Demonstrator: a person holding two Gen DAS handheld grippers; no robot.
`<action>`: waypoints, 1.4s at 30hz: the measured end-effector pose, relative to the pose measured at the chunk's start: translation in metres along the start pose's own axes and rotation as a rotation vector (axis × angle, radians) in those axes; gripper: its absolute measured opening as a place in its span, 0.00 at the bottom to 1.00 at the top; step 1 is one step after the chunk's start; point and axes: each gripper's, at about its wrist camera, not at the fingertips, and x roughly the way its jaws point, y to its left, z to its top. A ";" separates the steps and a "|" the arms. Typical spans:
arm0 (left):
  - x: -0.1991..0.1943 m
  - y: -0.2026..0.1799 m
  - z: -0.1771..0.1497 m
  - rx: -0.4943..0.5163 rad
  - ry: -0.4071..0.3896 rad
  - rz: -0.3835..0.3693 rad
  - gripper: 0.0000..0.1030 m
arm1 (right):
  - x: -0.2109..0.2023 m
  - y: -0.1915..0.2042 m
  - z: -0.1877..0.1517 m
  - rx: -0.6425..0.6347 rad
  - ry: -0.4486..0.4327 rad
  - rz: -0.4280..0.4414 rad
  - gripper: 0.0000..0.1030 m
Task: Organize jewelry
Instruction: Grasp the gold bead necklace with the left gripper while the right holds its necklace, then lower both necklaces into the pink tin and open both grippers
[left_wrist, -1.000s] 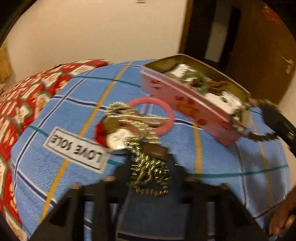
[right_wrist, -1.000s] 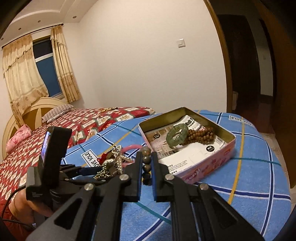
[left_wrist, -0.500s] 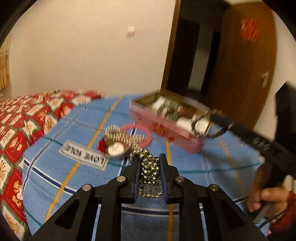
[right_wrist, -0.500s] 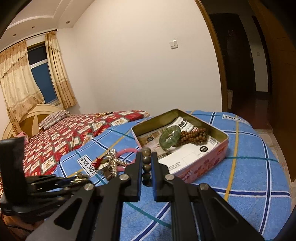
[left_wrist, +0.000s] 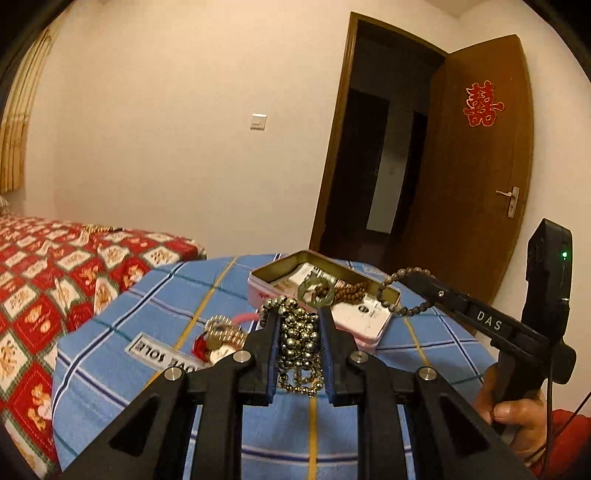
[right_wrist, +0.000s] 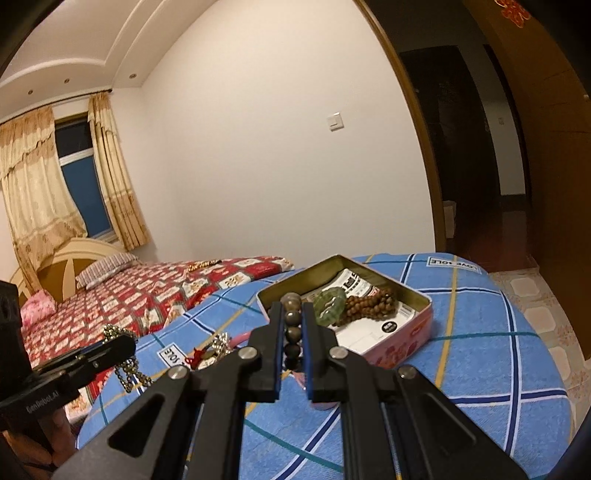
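Observation:
My left gripper (left_wrist: 296, 317) is shut on a bunch of shiny gold-coloured beads (left_wrist: 298, 343), held above the blue cloth. My right gripper (right_wrist: 293, 314) is shut on a dark bead bracelet (right_wrist: 291, 328); in the left wrist view the bracelet (left_wrist: 397, 291) hangs over the tin's right corner. The open pink tin (left_wrist: 369, 325) holds a green bangle (right_wrist: 330, 306), brown beads (right_wrist: 369, 304) and printed cards. More jewelry lies on the cloth: a gold pile (left_wrist: 221, 338) and a pink bangle (left_wrist: 245, 316).
The round table has a blue checked cloth (right_wrist: 480, 369) with a white label (left_wrist: 159, 350). A bed with a red patterned cover (left_wrist: 55, 277) is at left. A brown door (left_wrist: 480, 166) stands open at the back right.
My left gripper has lifted the gold beads off the pile and pulled back and up. My right gripper has carried the dark bracelet closer to the tin.

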 end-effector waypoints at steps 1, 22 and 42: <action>0.002 -0.002 0.003 0.003 -0.009 -0.004 0.18 | 0.000 -0.002 0.002 0.004 -0.001 0.003 0.12; 0.128 -0.055 0.023 0.025 0.052 -0.125 0.18 | 0.047 -0.053 0.040 0.017 0.004 -0.089 0.12; 0.163 -0.043 0.008 -0.044 0.197 -0.079 0.18 | 0.086 -0.069 0.017 0.071 0.254 -0.027 0.15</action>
